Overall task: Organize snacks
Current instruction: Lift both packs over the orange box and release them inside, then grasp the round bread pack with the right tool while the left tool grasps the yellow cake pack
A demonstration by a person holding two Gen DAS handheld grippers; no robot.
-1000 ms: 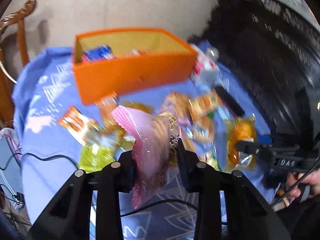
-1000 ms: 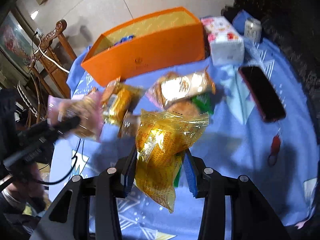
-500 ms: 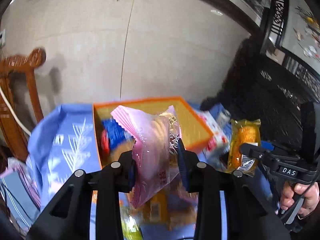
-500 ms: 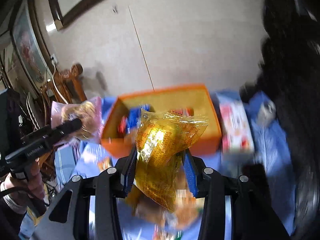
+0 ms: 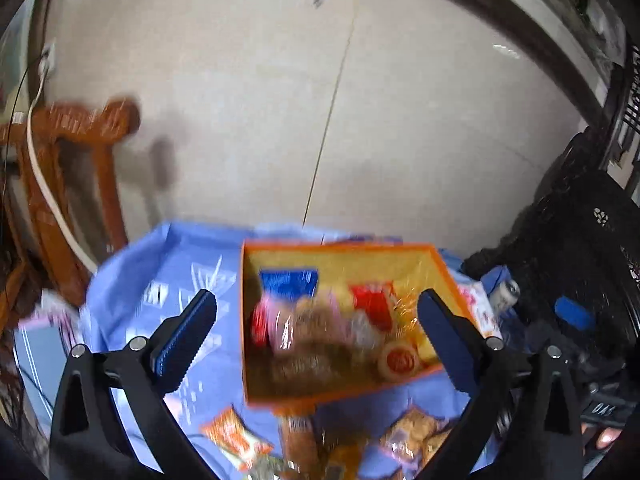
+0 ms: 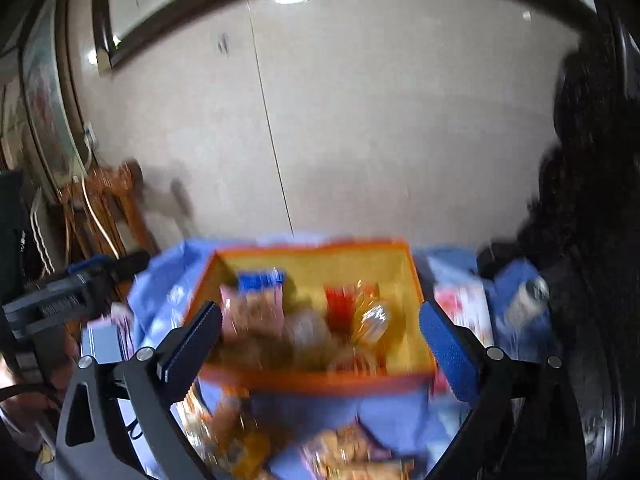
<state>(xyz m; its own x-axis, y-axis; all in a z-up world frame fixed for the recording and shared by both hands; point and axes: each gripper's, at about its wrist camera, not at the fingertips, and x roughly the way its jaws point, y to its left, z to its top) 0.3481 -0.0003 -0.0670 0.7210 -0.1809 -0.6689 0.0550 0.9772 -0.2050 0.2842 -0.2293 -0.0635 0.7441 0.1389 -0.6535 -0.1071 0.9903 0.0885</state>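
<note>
Orange box (image 5: pixel 344 390) at lower centre, holding wrapped snacks (image 5: pixel 320 332), with left tongs (image 5: pixel 316 330) and right tongs (image 6: pixel 318 338) both wide and empty above it: deposit step apparently complete; next, loose packets (image 5: pixel 236 438) on the blue-clothed desk (image 5: pixel 168 272) call for regrasping.

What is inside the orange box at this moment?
The orange cardboard box holds a blue packet, a red packet, a pink-wrapped cookie bag, a glossy yellow bag and a round red-labelled snack. Anything beneath them is covered, and blur hides labels.
</note>
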